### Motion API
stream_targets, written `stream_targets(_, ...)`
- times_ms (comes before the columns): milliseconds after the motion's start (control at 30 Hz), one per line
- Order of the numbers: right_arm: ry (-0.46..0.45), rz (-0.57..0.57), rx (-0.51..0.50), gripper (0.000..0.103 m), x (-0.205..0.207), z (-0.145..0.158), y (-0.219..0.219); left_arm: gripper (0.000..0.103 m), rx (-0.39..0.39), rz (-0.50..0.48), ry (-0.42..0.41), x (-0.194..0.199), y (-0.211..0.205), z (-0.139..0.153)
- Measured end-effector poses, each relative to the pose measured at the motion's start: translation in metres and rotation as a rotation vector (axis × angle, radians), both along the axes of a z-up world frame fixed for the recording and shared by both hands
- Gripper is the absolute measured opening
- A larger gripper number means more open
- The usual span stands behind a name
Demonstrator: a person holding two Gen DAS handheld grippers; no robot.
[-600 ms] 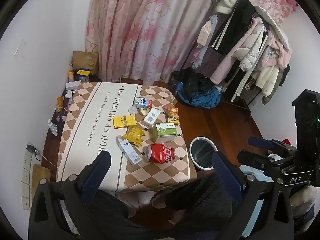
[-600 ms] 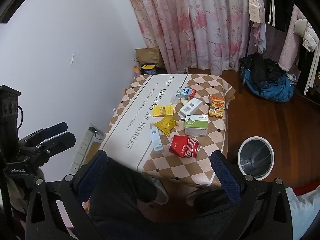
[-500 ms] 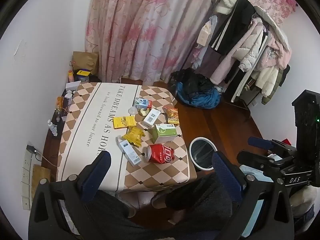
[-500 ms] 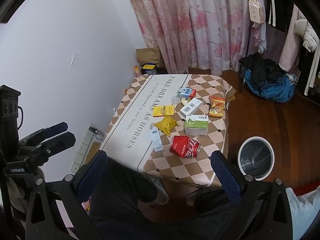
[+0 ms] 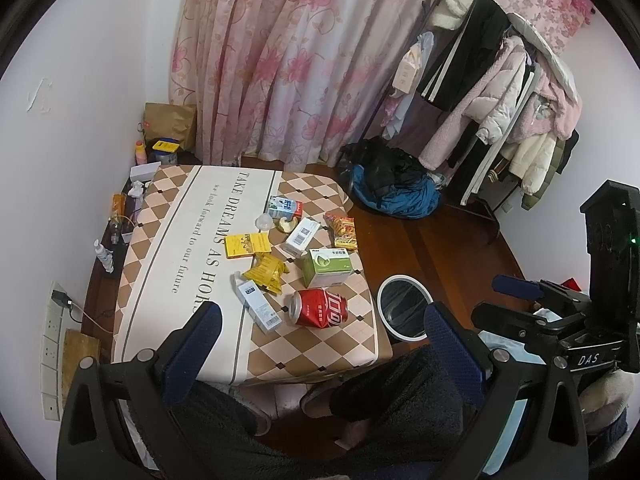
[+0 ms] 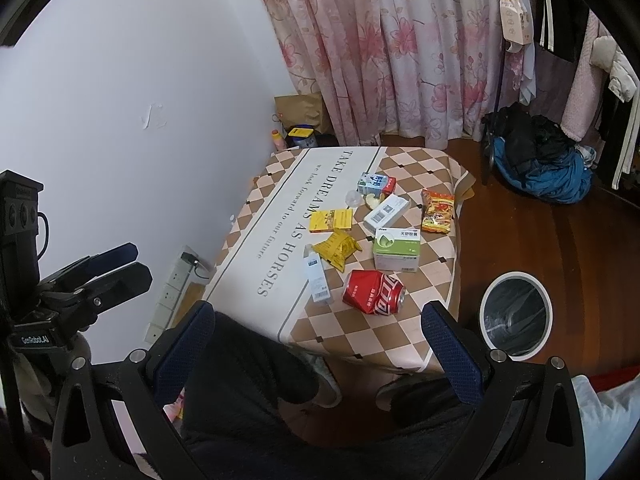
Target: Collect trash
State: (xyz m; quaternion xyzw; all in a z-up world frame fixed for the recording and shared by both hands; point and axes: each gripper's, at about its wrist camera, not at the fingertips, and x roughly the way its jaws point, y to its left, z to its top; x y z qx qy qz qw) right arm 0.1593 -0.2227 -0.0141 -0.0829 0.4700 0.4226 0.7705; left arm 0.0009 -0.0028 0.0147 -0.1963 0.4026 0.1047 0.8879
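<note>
Risk: the dented red can (image 5: 319, 307) lies on its side near the table (image 5: 160, 248) edge; a glancing contact from my fingers would likely roll it off onto the floor rather than into the bin (image 5: 405, 307), which stands on the floor just beside that edge. The flat yellow wrapper (image 5: 267, 273) may slip from a shallow pinch. All trash sits clustered on the tablecloth. My left gripper (image 5: 320, 346) and right gripper (image 6: 318, 346) are both spread fully, empty, well above the table, touching nothing.

Pink floral curtain (image 5: 304, 60), laden clothes rack (image 5: 496, 92)
</note>
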Motion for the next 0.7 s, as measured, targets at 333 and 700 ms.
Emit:
stream_targets(333, 0.003, 0.0, -0.001, 0.103, -0.0015, -0.0019, 0.0025, 0.103, 0.053, -0.001, 0.031, 0.0007, -0.0032, -0.0023)
stream_targets(700, 0.01, 0.001, 0.003, 0.103, -0.0006, -0.0017, 0.0012, 0.103, 0.02, -0.005, 0.015, -0.0008, -0.0077, -0.004)
